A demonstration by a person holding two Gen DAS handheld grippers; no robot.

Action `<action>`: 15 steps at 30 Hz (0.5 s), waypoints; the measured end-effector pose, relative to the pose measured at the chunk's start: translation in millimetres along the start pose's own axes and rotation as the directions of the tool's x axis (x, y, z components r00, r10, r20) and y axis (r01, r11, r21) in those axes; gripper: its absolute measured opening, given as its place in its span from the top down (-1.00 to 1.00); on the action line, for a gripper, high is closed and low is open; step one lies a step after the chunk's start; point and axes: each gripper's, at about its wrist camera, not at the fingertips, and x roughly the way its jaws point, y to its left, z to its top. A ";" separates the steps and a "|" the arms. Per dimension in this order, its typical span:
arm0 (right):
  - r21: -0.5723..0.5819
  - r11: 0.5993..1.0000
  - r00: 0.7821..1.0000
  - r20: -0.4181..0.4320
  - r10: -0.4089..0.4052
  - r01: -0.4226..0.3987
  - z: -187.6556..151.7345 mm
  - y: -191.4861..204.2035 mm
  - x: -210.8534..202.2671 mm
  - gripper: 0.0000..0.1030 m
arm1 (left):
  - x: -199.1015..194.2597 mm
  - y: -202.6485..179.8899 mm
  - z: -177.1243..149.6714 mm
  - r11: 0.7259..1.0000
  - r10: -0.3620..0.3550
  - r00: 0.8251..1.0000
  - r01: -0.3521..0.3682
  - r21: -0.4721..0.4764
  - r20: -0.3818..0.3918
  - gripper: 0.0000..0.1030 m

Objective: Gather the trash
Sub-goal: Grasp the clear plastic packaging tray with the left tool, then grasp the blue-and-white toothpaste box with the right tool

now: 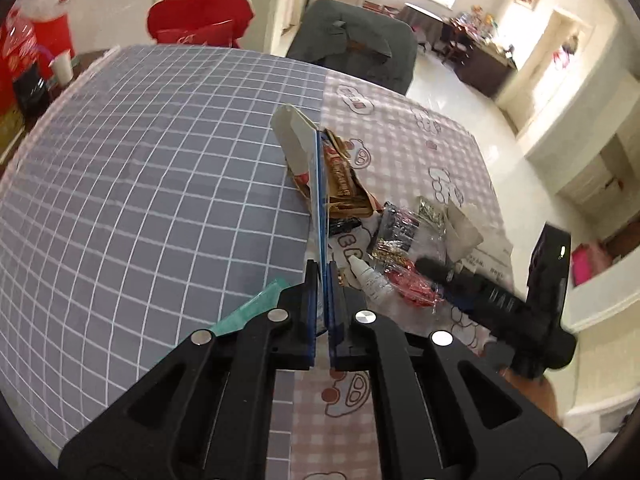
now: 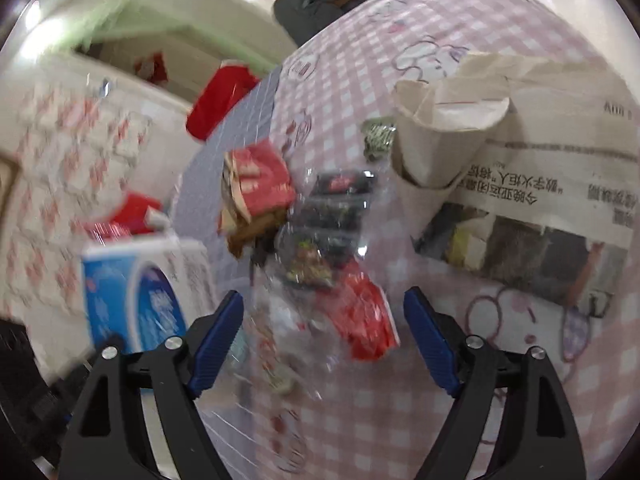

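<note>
- Between the fingers of the left hand-held gripper (image 1: 322, 280), a thin flat box (image 1: 316, 184) is being pinched edge-on; the jaws are pressing together on its lower edge, and the box is rising upright above the worktop (image 1: 140, 160). In the right wrist view the same item is showing as a blue-and-white box (image 2: 132, 280) at the left, blurred.
- The right hand-held gripper (image 2: 324, 328) is standing spread wide, tilting down over the litter with nothing pinched; a red wrapper (image 2: 366, 320) and crinkled clear plastic (image 2: 320, 216) are lying between and just ahead of its fingers.
- Just beyond, the main heap is waiting: a brown snack packet (image 1: 344, 184), a small white dropper bottle (image 1: 370, 278), a dark packet (image 2: 342, 184), a crumpled paper cup (image 2: 440, 136) and a sheet of newspaper (image 2: 540, 200) on the pink checked cloth.
- No bin or bag for the rubbish is showing clearly in either view.
- Judging by this, collection is only beginning: one piece is lifted, the rest of the pile is still lying on the worktop, and the right side looks ready to close on the red wrapper.
</note>
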 end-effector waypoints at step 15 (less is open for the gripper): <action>-0.028 0.999 0.998 -0.050 0.030 -0.032 1.4 1.8 9.5 -0.05 | 24.7 -21.2 3.1 0.999 0.019 0.999 -0.018 0.027 -0.049 0.80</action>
